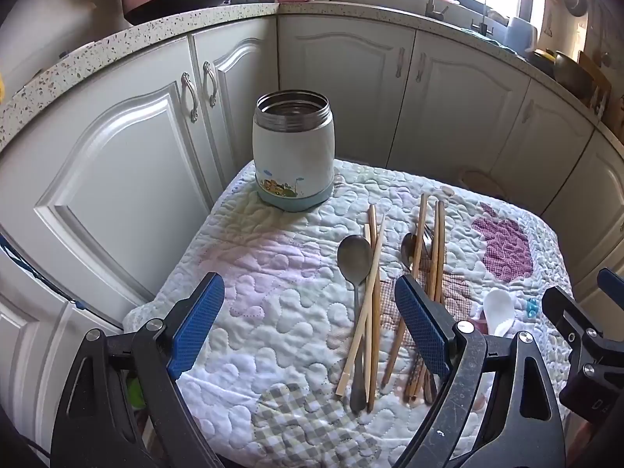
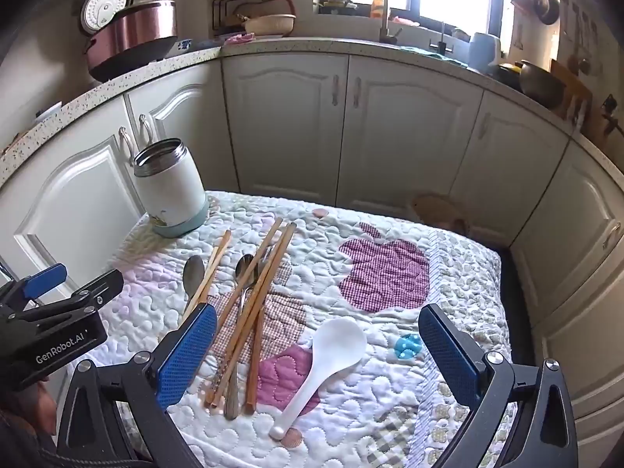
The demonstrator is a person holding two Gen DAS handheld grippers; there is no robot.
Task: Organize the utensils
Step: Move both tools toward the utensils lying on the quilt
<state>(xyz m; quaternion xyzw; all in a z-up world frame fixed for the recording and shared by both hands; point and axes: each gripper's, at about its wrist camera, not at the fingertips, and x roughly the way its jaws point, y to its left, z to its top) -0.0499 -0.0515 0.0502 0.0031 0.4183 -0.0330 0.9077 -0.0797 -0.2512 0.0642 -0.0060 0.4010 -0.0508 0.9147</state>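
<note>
A white food jar (image 1: 293, 152) with an open steel mouth stands at the far left of the quilted cloth (image 1: 273, 312); it also shows in the right wrist view (image 2: 171, 189). Wooden chopsticks (image 1: 372, 304) and a metal spoon (image 1: 355, 261) lie in front of my left gripper (image 1: 312, 323), which is open and empty above the cloth. A second bundle of chopsticks (image 2: 257, 292) with a spoon (image 2: 243, 269) lies to the right. A white plastic spoon (image 2: 323, 362) lies between the fingers of my right gripper (image 2: 319, 358), which is open and empty.
White kitchen cabinets (image 2: 351, 124) surround the cloth's far sides under a speckled counter (image 1: 117, 43). A pot (image 2: 132, 35) and baskets sit on the counter. A small blue dotted item (image 2: 407, 345) lies by the right finger. The left gripper's body (image 2: 58, 335) shows at left.
</note>
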